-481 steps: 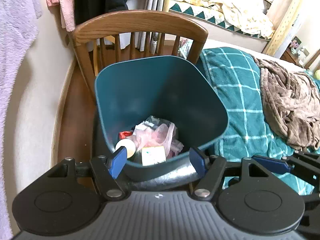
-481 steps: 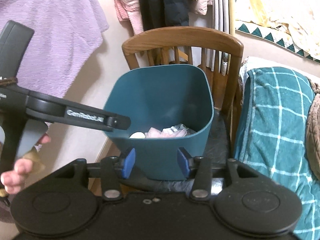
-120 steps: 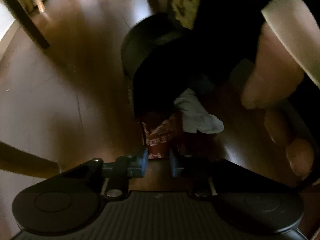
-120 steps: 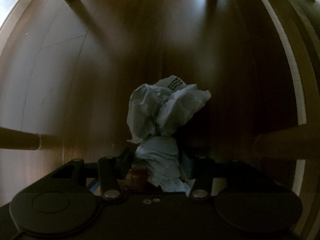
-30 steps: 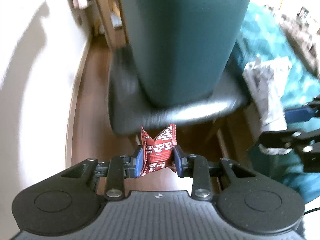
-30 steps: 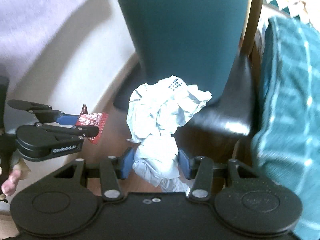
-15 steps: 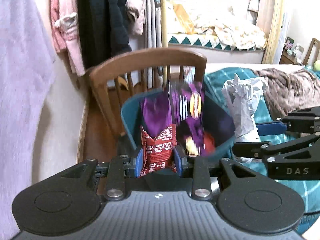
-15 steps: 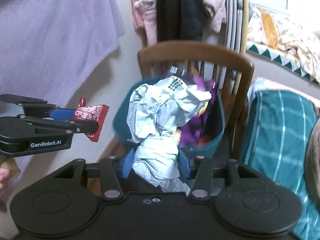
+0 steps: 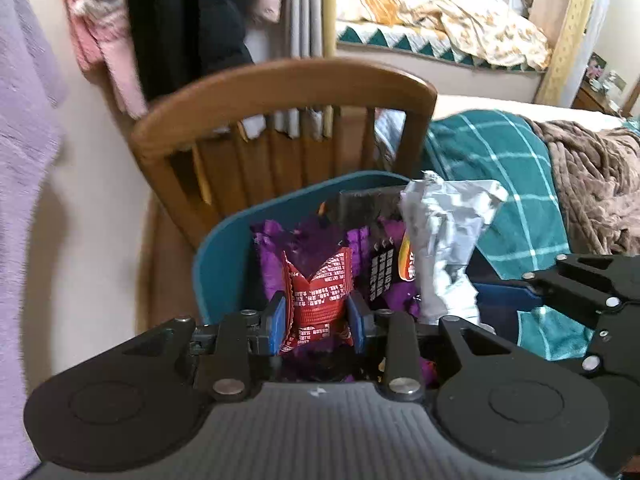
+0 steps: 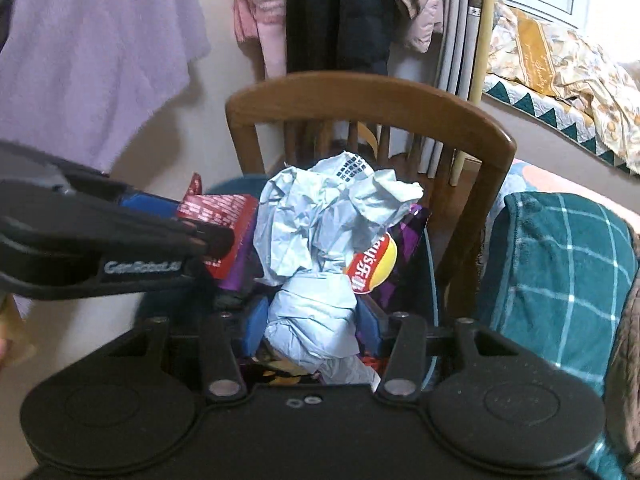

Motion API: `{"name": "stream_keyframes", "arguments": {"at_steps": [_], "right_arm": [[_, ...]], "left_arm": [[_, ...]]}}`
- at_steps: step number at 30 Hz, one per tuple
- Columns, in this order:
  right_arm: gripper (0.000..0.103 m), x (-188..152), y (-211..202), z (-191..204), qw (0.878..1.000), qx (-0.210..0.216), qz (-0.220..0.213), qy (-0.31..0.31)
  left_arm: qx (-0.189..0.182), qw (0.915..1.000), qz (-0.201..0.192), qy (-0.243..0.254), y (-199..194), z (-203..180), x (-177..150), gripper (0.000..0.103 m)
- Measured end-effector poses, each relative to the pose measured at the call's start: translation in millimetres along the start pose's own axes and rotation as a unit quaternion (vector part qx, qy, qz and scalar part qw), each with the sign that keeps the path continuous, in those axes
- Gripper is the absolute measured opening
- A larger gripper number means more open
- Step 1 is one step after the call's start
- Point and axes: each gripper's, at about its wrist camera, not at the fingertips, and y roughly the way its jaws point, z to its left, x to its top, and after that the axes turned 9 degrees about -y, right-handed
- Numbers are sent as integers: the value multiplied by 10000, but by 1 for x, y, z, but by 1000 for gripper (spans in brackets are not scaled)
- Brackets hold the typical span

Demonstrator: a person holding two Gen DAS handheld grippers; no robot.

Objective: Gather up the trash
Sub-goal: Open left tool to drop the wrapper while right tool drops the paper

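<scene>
Two pieces of trash were held above a teal bin point(image 9: 224, 248), which stood on the seat of a wooden chair point(image 9: 288, 84). The left gripper point(image 9: 318, 320) was pinched on a red wrapper point(image 9: 318, 292), whose long axis ran upright between the blue pads, its notched top edge pointing up and away from the camera. The right gripper point(image 10: 310, 326) was clamped on a crumpled pale paper point(image 10: 320, 232); its narrow waist was squeezed between the jaws and its wider, ragged bulk was spread above them, towards the chair back.

Little open room was left inside the bin: a purple snack bag point(image 9: 372, 256) was seen standing in it, reaching up past the rim. The far rim of the bin was close to the chair's spindles. On the left, a pale wall point(image 9: 92, 200) and a hanging lilac cloth point(image 10: 96, 60) bounded the space. On the right, a teal checked blanket point(image 10: 560, 264) lay just beside the chair. The two grippers were held close together, the wrapper just beside the paper in the right wrist view.
</scene>
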Motion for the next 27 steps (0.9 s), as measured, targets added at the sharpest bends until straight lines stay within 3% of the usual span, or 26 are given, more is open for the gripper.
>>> {"name": "stream_keyframes", "arguments": {"at_steps": [7, 13, 15, 17, 19, 21, 27], "right_arm": [[48, -4, 26, 5, 9989, -105, 275, -355], [52, -13, 35, 9, 9985, -83, 412, -356], [63, -15, 31, 12, 9986, -66, 360, -393], [68, -16, 27, 14, 9985, -43, 301, -446], [68, -17, 23, 17, 9984, -19, 258, -508], [68, -18, 17, 19, 9982, -33, 215, -561], [73, -23, -16, 21, 9985, -79, -20, -547]], "left_arm": [[116, 9998, 145, 61, 26, -1, 0, 31], [100, 9998, 188, -6, 22, 4, -2, 33], [145, 9996, 247, 18, 20, 3, -6, 34], [153, 9995, 292, 13, 17, 4, -11, 39], [153, 9995, 286, -21, 12, 5, -16, 54], [152, 9996, 216, -49, 3, 6, -19, 63], [74, 9999, -70, 28, -37, 5, -30, 65]]}}
